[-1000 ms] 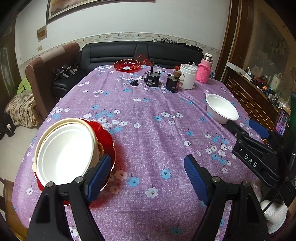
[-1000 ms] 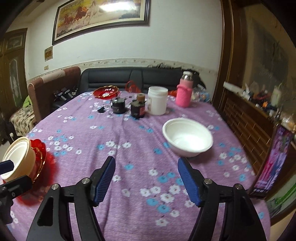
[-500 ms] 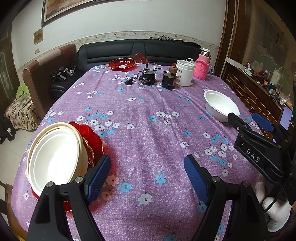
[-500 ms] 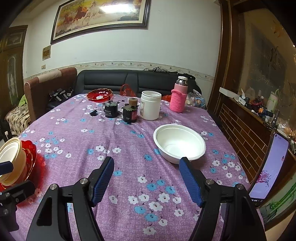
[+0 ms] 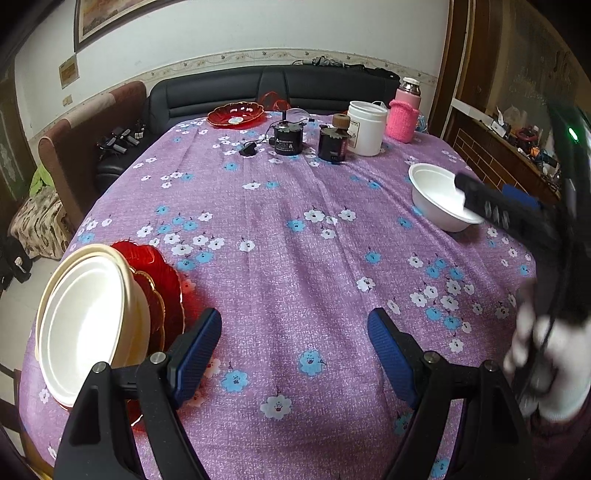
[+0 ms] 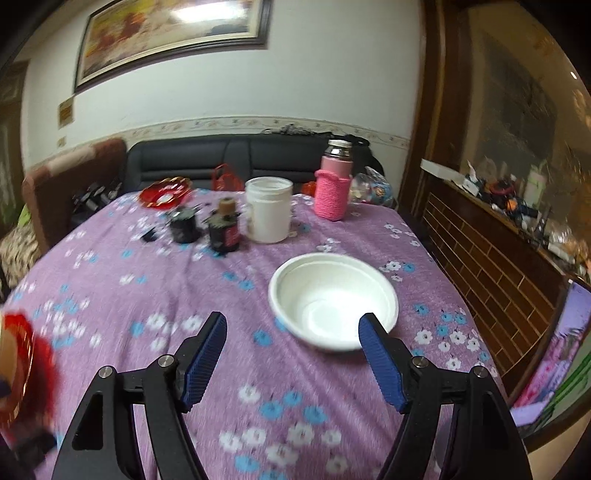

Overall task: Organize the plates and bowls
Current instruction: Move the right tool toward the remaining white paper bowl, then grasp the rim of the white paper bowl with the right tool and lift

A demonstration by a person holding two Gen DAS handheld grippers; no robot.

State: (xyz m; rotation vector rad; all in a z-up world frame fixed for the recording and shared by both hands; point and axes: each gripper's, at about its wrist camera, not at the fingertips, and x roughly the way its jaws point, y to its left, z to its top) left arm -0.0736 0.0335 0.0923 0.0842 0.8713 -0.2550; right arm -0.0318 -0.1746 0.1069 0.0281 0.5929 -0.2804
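White bowl (image 6: 333, 300) upright, plain, glossy, both hand-held grippers (image 5: 294, 350) (image 6: 291, 353) spread wide, holding nothing

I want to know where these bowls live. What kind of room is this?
Probably a living or dining room at home: a black sofa behind the table with its flowery purple cloth, and a framed painting on the wall.

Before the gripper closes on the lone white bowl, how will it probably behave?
The white bowl looks thin and empty, so probably light. Its smooth, sloped wall may slip. Pinched at one rim point by the right hand-held gripper, it may tilt.
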